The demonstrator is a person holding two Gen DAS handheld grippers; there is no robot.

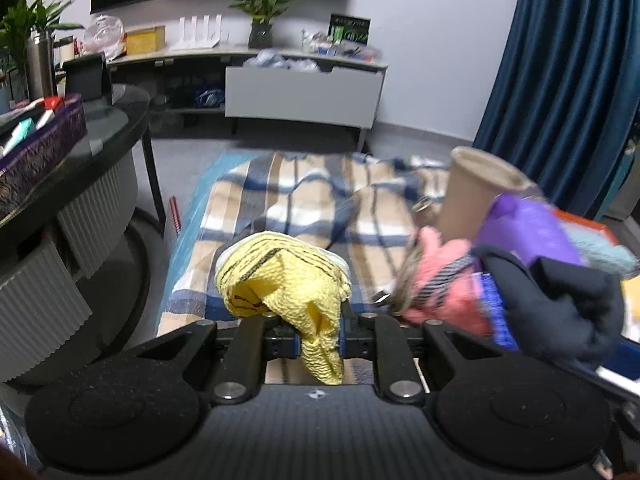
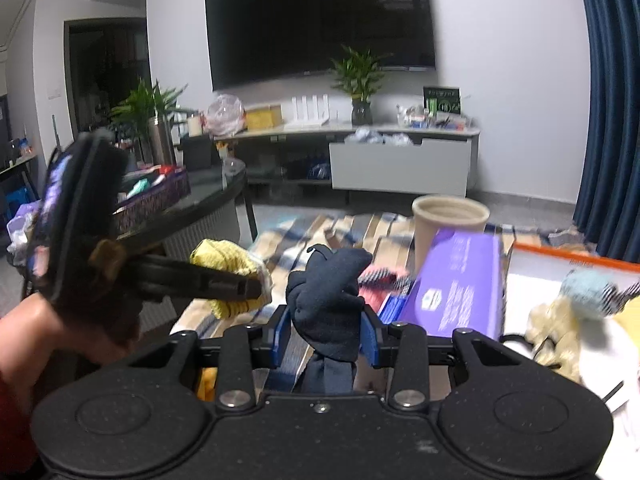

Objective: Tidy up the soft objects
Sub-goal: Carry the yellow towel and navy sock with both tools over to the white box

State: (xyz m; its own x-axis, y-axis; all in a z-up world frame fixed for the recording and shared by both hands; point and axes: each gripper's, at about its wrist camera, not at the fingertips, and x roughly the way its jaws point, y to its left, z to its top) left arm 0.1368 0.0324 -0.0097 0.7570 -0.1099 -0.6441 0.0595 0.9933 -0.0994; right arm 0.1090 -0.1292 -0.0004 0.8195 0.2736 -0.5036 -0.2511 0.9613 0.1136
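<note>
A yellow cloth (image 1: 280, 288) is pinched by the left gripper (image 1: 320, 338) and held up over the striped blanket (image 1: 288, 196). A dark blue sock (image 2: 328, 304) is pinched by the right gripper (image 2: 326, 340), also above the blanket. A pink sock (image 1: 444, 280) is seen on the right part of the blanket, beside a purple box (image 2: 460, 284). A tan cup (image 2: 444, 228) is stood just behind the box. A light blue sock (image 2: 588, 290) is laid further right of the blanket.
</note>
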